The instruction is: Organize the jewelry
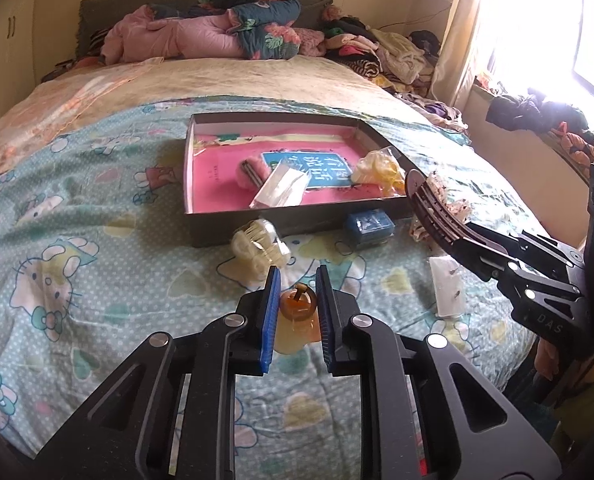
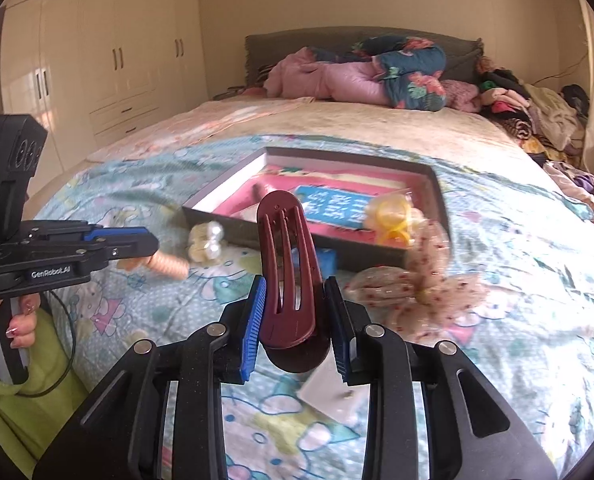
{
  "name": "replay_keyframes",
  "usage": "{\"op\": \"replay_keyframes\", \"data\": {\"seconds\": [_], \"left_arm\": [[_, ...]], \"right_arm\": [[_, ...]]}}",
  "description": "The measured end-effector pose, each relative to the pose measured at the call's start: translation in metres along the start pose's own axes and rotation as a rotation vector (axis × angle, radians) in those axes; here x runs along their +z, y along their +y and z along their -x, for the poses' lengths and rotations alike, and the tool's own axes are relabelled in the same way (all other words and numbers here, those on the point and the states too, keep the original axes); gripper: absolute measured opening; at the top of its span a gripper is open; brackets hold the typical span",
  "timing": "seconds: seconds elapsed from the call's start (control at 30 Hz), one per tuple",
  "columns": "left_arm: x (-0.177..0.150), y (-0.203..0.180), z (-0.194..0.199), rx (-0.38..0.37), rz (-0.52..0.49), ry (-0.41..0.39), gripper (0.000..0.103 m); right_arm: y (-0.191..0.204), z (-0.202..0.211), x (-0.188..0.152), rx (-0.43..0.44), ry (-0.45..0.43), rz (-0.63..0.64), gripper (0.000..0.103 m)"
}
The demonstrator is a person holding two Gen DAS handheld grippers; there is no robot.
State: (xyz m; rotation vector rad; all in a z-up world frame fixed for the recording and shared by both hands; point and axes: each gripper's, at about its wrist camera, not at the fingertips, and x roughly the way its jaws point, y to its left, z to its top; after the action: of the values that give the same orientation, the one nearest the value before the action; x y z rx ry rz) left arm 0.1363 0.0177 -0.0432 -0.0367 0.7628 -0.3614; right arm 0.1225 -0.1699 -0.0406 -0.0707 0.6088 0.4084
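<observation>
Jewelry and hair pieces lie scattered on the bed (image 1: 97, 208) around a shallow box (image 1: 297, 216). In the left wrist view, the left gripper (image 1: 297, 284) has its jaws clenched on an amber coil hair tie (image 1: 298, 304), lifted above the bedspread. A pearl hair clip (image 1: 259, 246) and a small blue box (image 1: 369, 226) sit just in front of the shallow box.

In the right wrist view, the right gripper (image 2: 295, 294) is grasping a dark red hair clip (image 2: 287, 256), which stands up between its jaws. A spotted fabric bow (image 2: 417, 284) lies on the bed beside the shallow box, and yellow rings (image 2: 391, 216) rest inside it.
</observation>
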Motion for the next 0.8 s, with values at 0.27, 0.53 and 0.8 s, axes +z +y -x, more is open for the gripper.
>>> {"op": "replay_keyframes", "data": {"seconds": [0.27,0.53,0.8], "left_arm": [[0.008,-0.016,-0.006,-0.014,-0.036,-0.005,0.012],[0.037,-0.031,-0.011,-0.029,-0.067,-0.049,0.011],[0.078,-0.035,-0.027,-0.041,-0.054,-0.092,0.011]], "right_arm": [[-0.018,0.007,-0.001,-0.023,-0.017,-0.045,0.029],[-0.027,0.011,0.006,-0.035,-0.043,-0.066,0.029],[-0.042,0.01,0.028,-0.071,-0.076,-0.072,0.029]]}}
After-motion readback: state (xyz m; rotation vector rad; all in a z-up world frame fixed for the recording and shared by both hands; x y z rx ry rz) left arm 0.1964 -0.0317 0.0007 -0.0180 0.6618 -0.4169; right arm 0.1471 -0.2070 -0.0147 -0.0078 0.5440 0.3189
